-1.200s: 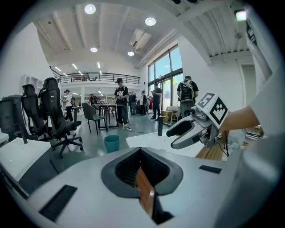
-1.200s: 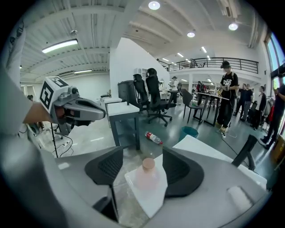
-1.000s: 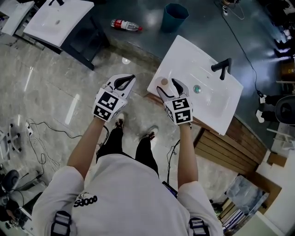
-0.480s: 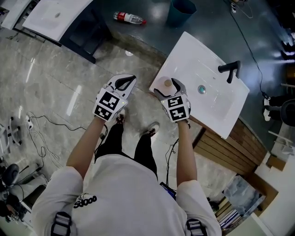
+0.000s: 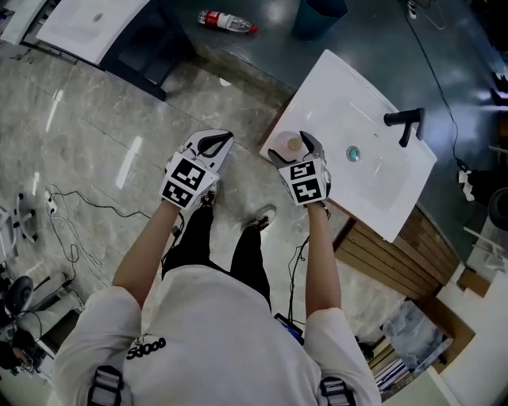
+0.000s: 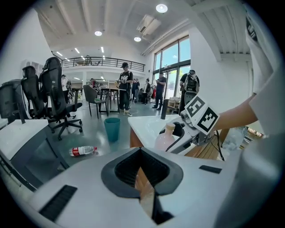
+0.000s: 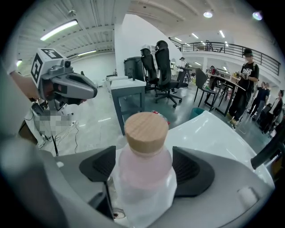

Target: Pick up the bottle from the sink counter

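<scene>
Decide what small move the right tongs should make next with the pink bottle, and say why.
Probably close the right tongs on the bottle. Their jaws are opening, and the wood-capped pink bottle stands between them, ungripped, on the white sink counter. A firm squeeze should come before any lift.

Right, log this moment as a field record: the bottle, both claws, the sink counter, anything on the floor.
bottle: pale pink, tan cap, upright on the sink counter, at the corner nearest the person
right claw: jaws opening, one on each side of the bottle
left claw: jaws together, nothing between them, held over the floor, left of the counter
faucet: black, at the counter's far side
floor: second bottle lying on its side; teal bin nearby
</scene>
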`<state>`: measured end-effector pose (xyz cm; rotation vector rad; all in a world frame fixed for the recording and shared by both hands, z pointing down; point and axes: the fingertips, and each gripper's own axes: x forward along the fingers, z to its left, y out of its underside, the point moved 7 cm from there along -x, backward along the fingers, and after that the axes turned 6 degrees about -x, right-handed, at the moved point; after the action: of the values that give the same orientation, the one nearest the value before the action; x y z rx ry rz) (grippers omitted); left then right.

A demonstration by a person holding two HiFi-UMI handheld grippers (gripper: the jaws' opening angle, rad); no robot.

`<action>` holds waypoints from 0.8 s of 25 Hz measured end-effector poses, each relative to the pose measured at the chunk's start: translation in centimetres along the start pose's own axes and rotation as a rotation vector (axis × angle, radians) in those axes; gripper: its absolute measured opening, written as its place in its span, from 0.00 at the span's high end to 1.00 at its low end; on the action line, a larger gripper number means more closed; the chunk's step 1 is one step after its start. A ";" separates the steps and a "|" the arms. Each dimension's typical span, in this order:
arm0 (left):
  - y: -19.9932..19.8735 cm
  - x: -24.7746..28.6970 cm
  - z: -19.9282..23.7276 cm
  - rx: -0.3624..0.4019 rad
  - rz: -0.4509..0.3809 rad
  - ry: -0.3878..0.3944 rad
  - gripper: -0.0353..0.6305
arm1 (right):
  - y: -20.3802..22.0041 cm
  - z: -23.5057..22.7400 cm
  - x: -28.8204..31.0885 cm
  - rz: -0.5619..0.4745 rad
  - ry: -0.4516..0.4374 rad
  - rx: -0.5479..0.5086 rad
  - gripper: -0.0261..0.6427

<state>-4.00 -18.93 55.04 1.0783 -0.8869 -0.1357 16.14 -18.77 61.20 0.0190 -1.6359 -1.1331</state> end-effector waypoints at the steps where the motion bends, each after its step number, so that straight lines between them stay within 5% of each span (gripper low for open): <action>1: 0.1 0.0 0.1 -0.002 0.003 0.000 0.94 | 0.1 0.0 0.2 0.007 -0.001 -0.005 0.37; 20: 2.0 0.3 0.5 -0.003 0.044 -0.002 0.94 | 1.8 -0.2 2.0 0.015 0.009 0.036 0.37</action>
<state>-4.73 -18.43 56.89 1.0551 -0.9115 -0.1016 16.41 -18.96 63.85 0.0354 -1.6465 -1.0909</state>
